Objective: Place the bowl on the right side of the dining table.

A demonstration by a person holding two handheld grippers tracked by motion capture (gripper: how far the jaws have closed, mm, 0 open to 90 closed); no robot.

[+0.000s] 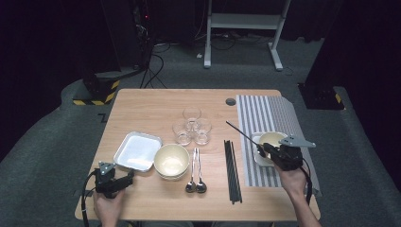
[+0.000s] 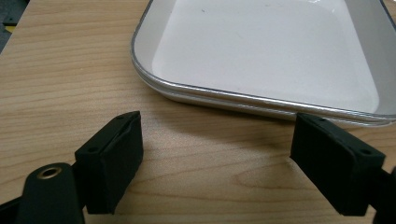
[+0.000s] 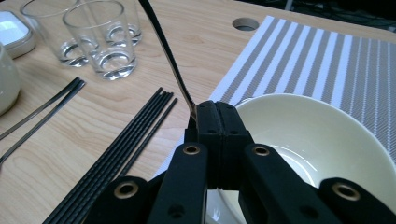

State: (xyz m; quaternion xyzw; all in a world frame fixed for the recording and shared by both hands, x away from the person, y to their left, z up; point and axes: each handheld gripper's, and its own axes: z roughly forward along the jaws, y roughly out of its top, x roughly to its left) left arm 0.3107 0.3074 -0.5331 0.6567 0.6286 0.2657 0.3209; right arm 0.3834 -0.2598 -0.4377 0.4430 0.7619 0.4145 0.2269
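Wooden table [image 1: 142, 101] fills most of what we see, with a grey-and-white striped placemat [image 1: 267, 113] along its right side. On the mat sits a cream bowl [image 1: 272, 138] in a white square dish [image 1: 257, 158]. Toward the left lies a white square tray [image 1: 138, 151], just beside a second cream bowl [image 1: 171, 160]. We hold the left gripper [image 2: 215, 163] low over bare wood near the tray's front edge, jaws spread wide with nothing between them. Our right gripper [image 3: 218, 116] hovers at the mat bowl's rim, jaws pressed together, pinching a thin dark metal handle [image 3: 163, 46] that slants up and away. Black chopsticks [image 1: 232, 170] lie beside the mat, two spoons [image 1: 195, 170] left of them, and three small glasses [image 1: 192, 126] cluster behind.
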